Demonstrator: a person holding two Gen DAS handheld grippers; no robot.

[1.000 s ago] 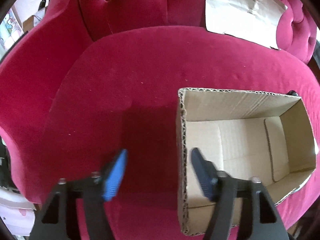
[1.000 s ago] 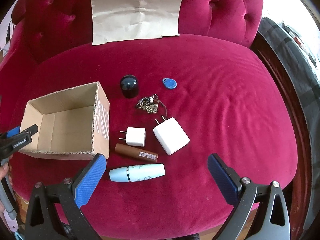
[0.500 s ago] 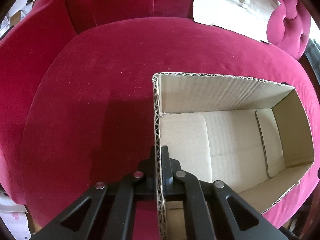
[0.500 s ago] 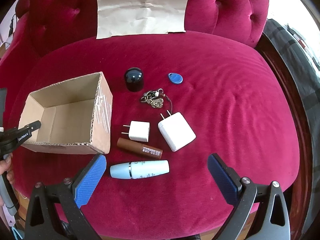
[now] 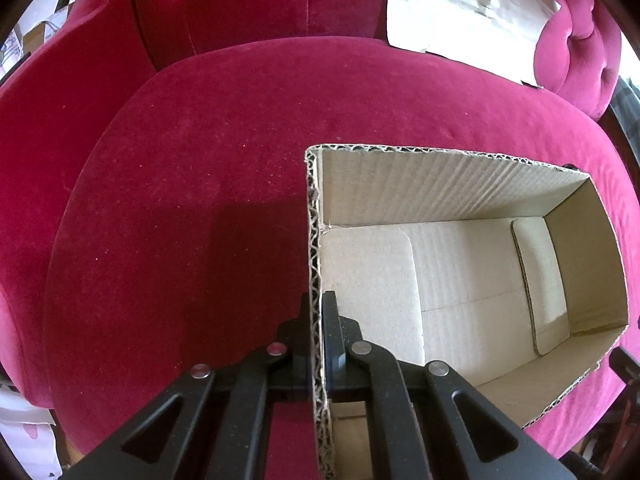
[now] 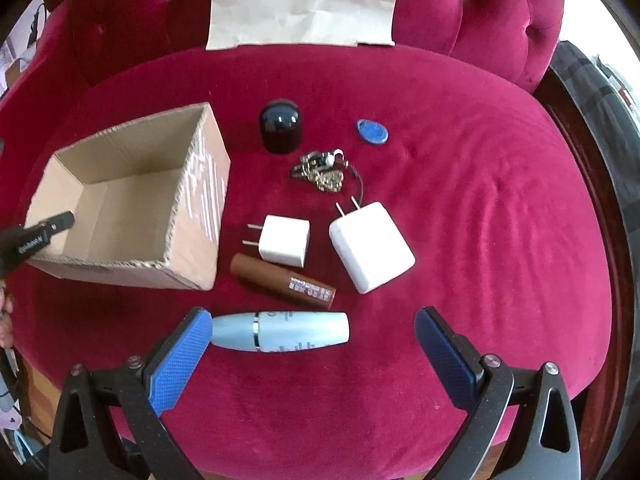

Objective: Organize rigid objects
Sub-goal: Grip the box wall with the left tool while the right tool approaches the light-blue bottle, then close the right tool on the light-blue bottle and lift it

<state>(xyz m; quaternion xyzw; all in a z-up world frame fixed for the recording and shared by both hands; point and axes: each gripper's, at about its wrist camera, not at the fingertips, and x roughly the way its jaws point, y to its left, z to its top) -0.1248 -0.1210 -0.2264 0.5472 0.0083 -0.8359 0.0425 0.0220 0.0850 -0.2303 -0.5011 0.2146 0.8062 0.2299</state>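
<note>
An open cardboard box (image 5: pixel 472 280) (image 6: pixel 132 200) sits on the red velvet seat, with nothing inside it. My left gripper (image 5: pixel 318 300) (image 6: pixel 52 224) is shut on the box's near left wall, one finger inside and one outside. My right gripper (image 6: pixel 314 340) hangs open just above a pale blue tube (image 6: pixel 280 332), whose left end lies close to the left pad. Beyond it lie a brown tube (image 6: pixel 284 282), a small white plug (image 6: pixel 282 240), a larger white charger (image 6: pixel 370 246), a bunch of keys (image 6: pixel 324 168), a blue fob (image 6: pixel 372 133) and a black cap (image 6: pixel 280 126).
A sheet of brown paper (image 6: pixel 300 0) (image 5: pixel 468 12) leans on the tufted backrest (image 6: pixel 480 16). The red seat cushion (image 6: pixel 500 200) stretches bare to the right of the objects. A person's hand (image 6: pixel 5 316) shows at the far left edge.
My left gripper closed from open onto the box's wall. My right gripper came down closer to the seat, so the pale blue tube now lies between its pads' level.
</note>
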